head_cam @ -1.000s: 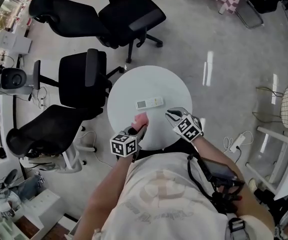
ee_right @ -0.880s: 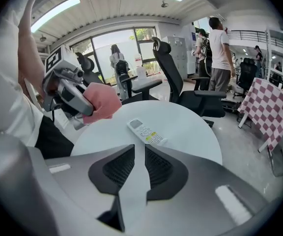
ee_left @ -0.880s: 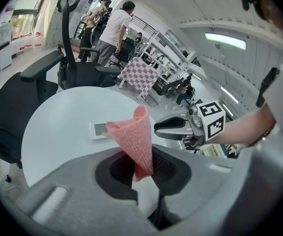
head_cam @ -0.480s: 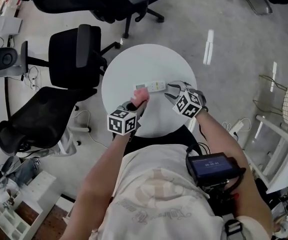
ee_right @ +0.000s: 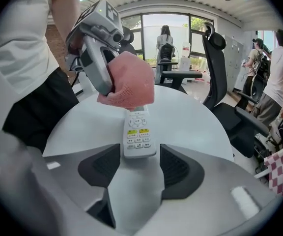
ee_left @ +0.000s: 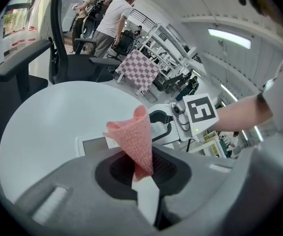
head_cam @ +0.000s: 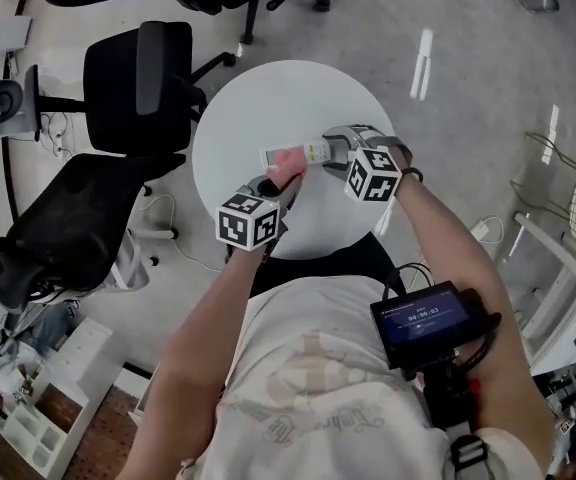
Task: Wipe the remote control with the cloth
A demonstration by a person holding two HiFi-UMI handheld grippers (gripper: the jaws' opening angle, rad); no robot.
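the slim white plastic remote (ee_right: 138, 134), loose between the right gripper's (ee_right: 139, 163) just-opened jaws, may be skidded away by the pink woven cloth (ee_right: 129, 85) at its twelve o'clock end (clenched in the left gripper (ee_left: 142, 168)).

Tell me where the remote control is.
Head view: the remote control lies on the round table, one end between the right tongs, whose jaws have just been opening, the cloth over its other half.

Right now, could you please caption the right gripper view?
Right gripper, jaws just opening, straddles one end of the remote; left gripper holds the cloth over the other.
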